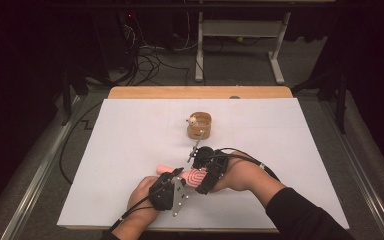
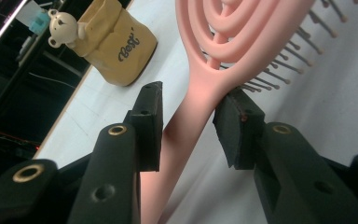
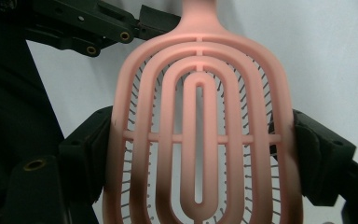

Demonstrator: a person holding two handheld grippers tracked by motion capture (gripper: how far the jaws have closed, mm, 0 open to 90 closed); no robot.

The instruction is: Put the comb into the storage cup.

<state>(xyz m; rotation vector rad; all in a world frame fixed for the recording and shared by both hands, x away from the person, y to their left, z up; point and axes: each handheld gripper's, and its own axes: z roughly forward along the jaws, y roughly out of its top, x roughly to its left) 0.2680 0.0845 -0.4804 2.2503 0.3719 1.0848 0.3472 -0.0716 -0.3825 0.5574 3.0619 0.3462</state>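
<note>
Item: pink hairbrush (image 3: 200,140), vented oval head with slotted ribs and thin bristles on one face. It is held above the white mat (image 1: 130,150), near the mat's front edge and a little right of its middle.

My right gripper (image 1: 206,172): jaws clamped on the two long edges of the brush head, one pad on each side rim, bristles showing behind the ribs. The grip sits across the widest part of the head.

My left gripper (image 2: 189,126): jaws drawn in narrow around the brush handle where it meets the head. The right-hand pad touches the neck beside the lowest bristles. The left-hand pad stands just beside the handle; I cannot tell whether it presses.

Both of my hands meet at the brush, wrists nearly touching, forearms crossing the mat's front edge.

Item: tan cup (image 1: 200,125) with a small bear figure on its rim, upright on the mat beyond the brush, well apart from both grippers.

Open room: bare mat to the left, to the right, and past the cup to the far edge, where a wooden table strip (image 1: 145,92) shows. Between the brush and the cup lies a bare stretch of mat.

Edges: the mat's front edge lies close under my wrists; the side edges are well apart from both grippers.
</note>
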